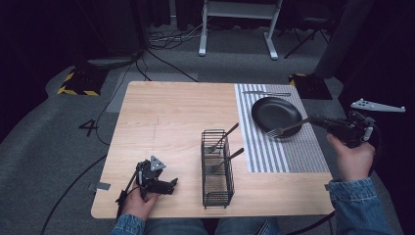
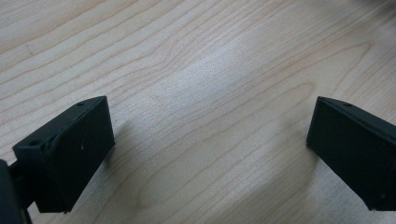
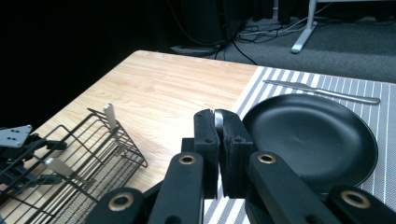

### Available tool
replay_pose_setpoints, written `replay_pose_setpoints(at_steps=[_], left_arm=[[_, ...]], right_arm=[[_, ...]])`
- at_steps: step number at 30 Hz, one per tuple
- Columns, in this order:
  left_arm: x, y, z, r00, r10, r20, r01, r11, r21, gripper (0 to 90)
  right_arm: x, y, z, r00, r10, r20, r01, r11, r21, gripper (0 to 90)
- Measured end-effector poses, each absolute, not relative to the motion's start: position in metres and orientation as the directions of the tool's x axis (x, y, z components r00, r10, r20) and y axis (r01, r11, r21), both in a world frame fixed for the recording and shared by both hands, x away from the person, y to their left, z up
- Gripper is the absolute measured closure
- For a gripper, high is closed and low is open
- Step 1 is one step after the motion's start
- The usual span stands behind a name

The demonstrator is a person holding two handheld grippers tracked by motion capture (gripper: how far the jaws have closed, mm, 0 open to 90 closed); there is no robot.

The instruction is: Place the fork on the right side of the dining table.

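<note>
Steel fork (image 1: 286, 129) sits clamped in the right gripper (image 1: 315, 120) over the black plate (image 1: 276, 112); left gripper (image 1: 171, 185) rests on the desk (image 1: 171, 117), jaws wide.

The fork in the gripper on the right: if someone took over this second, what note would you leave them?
Right gripper: shut on a fork, held over the near edge of the black plate.
Left gripper: open, idle on the table.
Wire basket holds two more forks. A knife lies on the striped placemat beyond the plate.
Done: one fork out of the basket.
Left: probably set it down beside the plate.
</note>
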State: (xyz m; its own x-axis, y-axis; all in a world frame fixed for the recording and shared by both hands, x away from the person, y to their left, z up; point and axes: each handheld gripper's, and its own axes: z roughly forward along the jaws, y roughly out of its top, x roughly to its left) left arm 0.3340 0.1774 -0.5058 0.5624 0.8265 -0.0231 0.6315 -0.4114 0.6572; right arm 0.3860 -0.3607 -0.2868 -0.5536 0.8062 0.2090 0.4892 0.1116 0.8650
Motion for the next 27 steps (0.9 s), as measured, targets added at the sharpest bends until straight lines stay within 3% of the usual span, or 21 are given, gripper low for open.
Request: replay_pose_setpoints(at_steps=[27], left_arm=[[0.334,0.177,-0.506,0.561,0.828,-0.023,0.632,-0.41,0.657,0.9]], right_arm=[[0.428,-0.333,-0.346,-0.51,0.837,0.196,0.59,0.175,0.788,86.8]])
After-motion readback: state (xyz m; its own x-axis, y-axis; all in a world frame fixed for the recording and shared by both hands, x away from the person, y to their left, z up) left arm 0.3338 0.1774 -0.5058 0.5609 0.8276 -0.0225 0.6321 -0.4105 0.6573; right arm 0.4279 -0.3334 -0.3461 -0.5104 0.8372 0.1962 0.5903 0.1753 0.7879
